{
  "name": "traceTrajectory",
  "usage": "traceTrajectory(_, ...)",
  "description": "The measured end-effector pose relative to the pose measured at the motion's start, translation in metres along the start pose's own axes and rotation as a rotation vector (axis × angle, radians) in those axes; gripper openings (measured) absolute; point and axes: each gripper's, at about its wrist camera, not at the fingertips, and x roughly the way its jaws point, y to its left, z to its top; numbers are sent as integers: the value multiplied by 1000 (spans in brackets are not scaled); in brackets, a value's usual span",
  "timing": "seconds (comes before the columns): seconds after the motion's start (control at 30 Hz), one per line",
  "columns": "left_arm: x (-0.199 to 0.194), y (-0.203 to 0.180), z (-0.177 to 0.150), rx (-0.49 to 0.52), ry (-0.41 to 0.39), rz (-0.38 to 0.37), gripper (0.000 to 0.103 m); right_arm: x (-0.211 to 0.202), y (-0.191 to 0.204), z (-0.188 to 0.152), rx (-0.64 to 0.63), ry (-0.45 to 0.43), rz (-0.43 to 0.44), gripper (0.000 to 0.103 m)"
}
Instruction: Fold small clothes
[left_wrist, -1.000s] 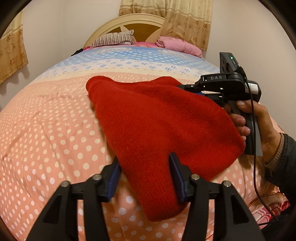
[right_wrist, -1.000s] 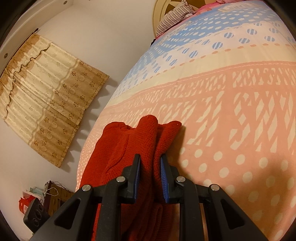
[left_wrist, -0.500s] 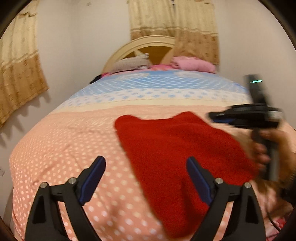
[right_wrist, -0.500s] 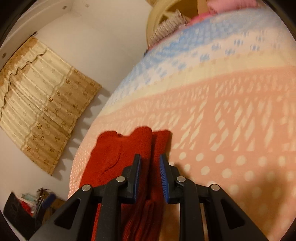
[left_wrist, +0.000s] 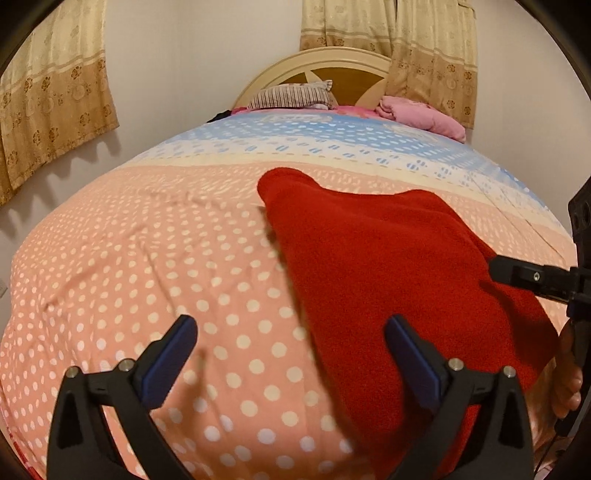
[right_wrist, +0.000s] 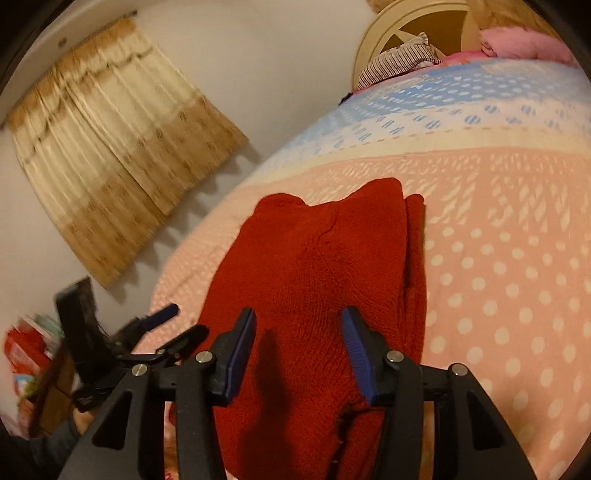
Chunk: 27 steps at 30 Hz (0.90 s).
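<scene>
Left wrist view: left hand-held gripper (left_wrist: 291, 356) spread wide, empty, above the bed (left_wrist: 155, 266). Red knit garment (left_wrist: 388, 280) lies folded on the bedspread, right of centre.

Right wrist view: right hand-held gripper (right_wrist: 298, 354) parted, gripping nothing, over the garment's near end. Judged soft, light, stretchy; pinch doubled edges or corners.
</scene>
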Motion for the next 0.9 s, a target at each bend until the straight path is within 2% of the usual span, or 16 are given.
traceTrajectory(0.2, -18, -5, 0, 25, -13, 4, 103, -4, 8, -7, -59, 0, -59, 49)
traceTrajectory(0.3, -40, -9, 9, 35, -71, -20, 103, -22, 21, -8, -20, -29, -103, 51)
traceTrajectory(0.47, -73, -21, 21, 62, -155, -60, 103, -66, 62, -12, -152, -165, -321, 58)
traceTrajectory(0.57, -84, -26, 25, 74, -180, -75, 103, -83, 77, -14, -209, -221, -400, 59)
traceTrajectory(0.9, -92, -29, 30, 76, -195, -87, 103, -97, 88, -19, -221, -231, -428, 59)
